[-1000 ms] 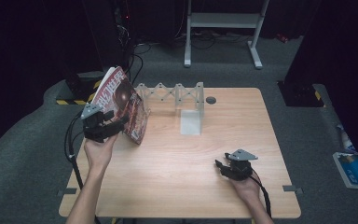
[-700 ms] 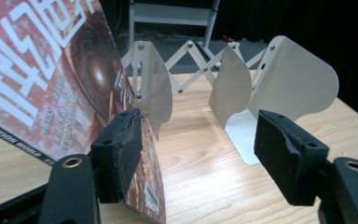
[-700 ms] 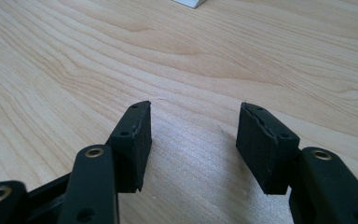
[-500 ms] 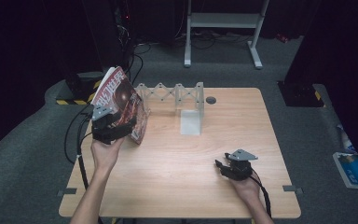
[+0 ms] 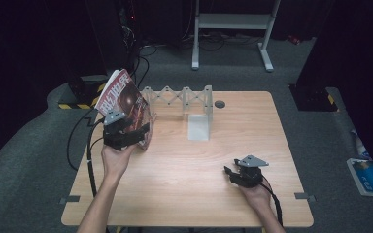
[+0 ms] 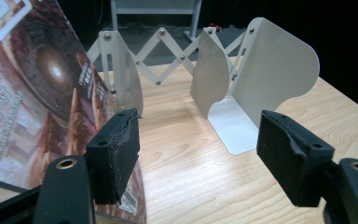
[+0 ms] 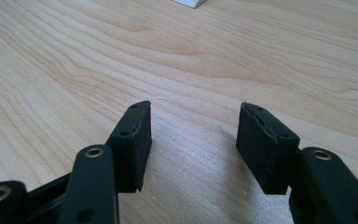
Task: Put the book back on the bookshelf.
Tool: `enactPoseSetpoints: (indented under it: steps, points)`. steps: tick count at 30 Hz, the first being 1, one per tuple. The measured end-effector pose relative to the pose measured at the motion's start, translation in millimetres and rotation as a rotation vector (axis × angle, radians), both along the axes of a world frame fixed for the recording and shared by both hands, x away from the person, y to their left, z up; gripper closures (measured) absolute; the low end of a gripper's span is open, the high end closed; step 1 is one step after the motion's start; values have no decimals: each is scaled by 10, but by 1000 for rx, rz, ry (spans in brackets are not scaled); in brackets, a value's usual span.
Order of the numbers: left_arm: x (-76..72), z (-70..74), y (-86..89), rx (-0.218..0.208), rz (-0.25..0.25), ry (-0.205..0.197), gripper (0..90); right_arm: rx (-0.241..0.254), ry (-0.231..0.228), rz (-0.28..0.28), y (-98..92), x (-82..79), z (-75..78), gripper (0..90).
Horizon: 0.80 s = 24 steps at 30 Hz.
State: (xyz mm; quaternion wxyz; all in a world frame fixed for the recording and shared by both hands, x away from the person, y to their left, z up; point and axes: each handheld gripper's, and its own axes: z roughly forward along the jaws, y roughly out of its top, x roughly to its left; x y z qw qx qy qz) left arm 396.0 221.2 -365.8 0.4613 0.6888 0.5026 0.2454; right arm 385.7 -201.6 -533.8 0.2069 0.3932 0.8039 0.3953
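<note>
A magazine (image 5: 124, 99) with a red-brown cover stands tilted at the left end of a white accordion rack (image 5: 184, 97) at the back of the wooden table (image 5: 223, 204). My left gripper (image 5: 126, 136) is just in front of it, open. In the left gripper view the magazine (image 6: 37, 93) lies outside the left jaw, against its outer side, and the gap of the left gripper (image 6: 198, 135) faces the rack's plates (image 6: 209, 70) and a white bookend (image 6: 270, 74). My right gripper (image 5: 233, 173) rests low near the front right; the right gripper (image 7: 193, 135) is open over bare wood.
The white bookend (image 5: 199, 124) stands mid-table in front of the rack. A small dark round disc (image 5: 219, 104) sits at the back. Cables (image 5: 90, 160) hang off the left edge. A blue and white item (image 5: 367, 177) lies on the floor at the right.
My left gripper has moved right and slightly toward me along the magazine's lower edge. The magazine stays tilted at the rack's left end. The right gripper has not moved.
</note>
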Motion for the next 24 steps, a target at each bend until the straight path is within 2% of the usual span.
enactPoseSetpoints:
  steps: [8,24]
  points:
    - [3,-37,-56,-21,-22,3,294,0,0,0,0,0,0,452]
    - [23,-106,-188,-26,-67,23,288,0,0,0,0,0,0,452]
